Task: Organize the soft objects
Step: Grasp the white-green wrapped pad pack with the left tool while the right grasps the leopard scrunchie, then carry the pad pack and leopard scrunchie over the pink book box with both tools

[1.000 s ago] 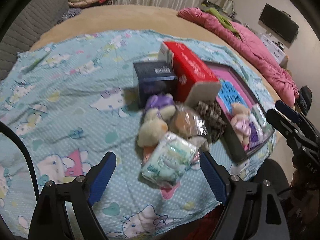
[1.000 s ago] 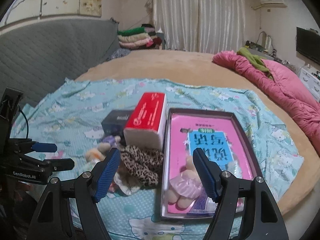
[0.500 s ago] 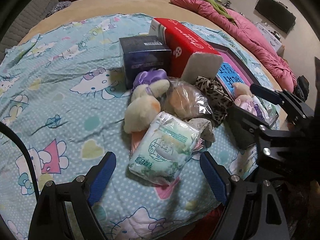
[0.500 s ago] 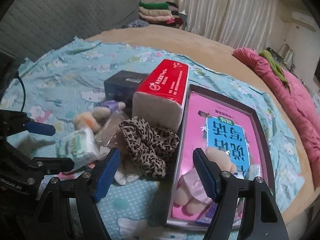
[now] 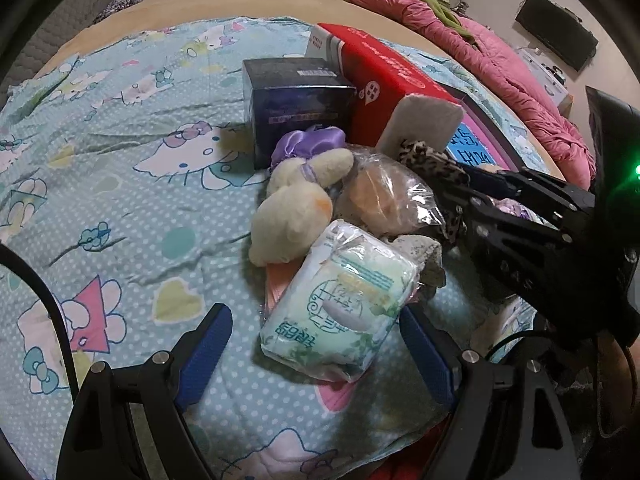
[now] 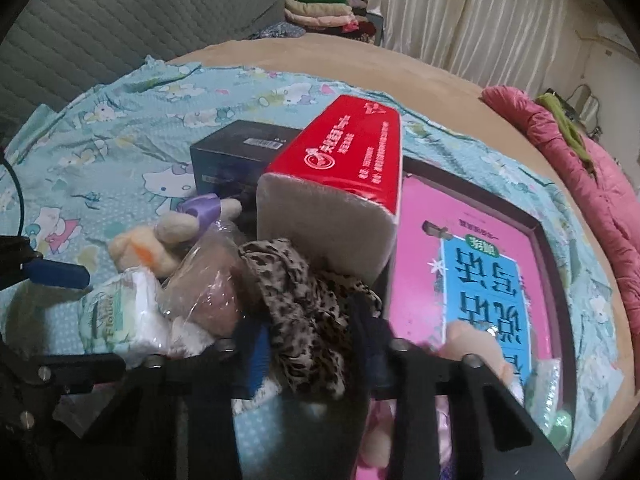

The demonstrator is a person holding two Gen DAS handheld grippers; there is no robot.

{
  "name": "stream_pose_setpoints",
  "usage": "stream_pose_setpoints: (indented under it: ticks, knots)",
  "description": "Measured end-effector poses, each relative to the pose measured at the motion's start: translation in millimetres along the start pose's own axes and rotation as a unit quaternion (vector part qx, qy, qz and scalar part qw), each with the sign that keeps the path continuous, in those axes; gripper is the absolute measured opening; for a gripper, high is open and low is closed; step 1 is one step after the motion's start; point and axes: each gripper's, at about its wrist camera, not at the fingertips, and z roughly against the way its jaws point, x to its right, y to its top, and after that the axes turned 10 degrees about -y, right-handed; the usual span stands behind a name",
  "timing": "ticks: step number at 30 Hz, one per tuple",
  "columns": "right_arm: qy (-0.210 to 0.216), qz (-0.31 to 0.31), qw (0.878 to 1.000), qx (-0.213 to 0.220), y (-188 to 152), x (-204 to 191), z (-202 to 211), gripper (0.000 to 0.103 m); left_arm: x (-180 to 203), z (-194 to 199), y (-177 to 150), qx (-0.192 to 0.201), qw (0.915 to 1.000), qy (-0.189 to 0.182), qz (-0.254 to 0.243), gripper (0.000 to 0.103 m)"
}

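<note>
Right gripper point(image 6: 308, 348) had just been closing and was pinched narrow on the leopard-print cloth point(image 6: 296, 288), which lay bunched against the front of the red tissue pack point(image 6: 340, 184), between the bagged plush point(image 6: 204, 280) and the pink tray point(image 6: 552, 280). Left gripper point(image 5: 316, 344) sat wide with nothing gripped, the green wipes packet point(image 5: 340, 304) between its jaws in front of the red tissue pack. Risks: the pinch likely caught only a fold, so the cloth could slip or drag the bagged plush; both grippers were close and could collide.
</note>
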Motion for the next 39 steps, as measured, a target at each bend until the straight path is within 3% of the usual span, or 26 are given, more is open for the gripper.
stream_pose_setpoints:
  ticks: [2, 7, 11, 15, 29, 39]
  knots:
    - [0.019, -0.008, 1.0, -0.004, -1, 1, -2, 0.012, -1, -3, 2, -0.002, 1.0, -0.001, 0.003, 0.085]
    - [0.044, -0.031, 0.999, 0.006, -2, 11, 8, 0.009, -2, -10, 2, -0.002, 1.0, -0.006, 0.007, 0.085]
    - [0.061, -0.06, 0.996, 0.017, -5, 23, 19, 0.009, -8, -13, 4, -0.002, 0.9989, -0.037, 0.028, 0.071]
    - [0.075, -0.09, 0.993, 0.027, -10, 38, 32, 0.009, -9, -7, 3, 0.011, 0.9987, -0.038, 0.033, 0.06]
    - [0.11, -0.136, 0.978, 0.111, -10, 59, 87, 0.009, 33, 47, 11, 0.062, 0.9976, -0.031, -0.004, 0.057]
    - [0.089, -0.181, 0.968, 0.151, -17, 93, 122, 0.009, 77, 66, 22, 0.081, 0.9954, -0.032, -0.04, 0.057]
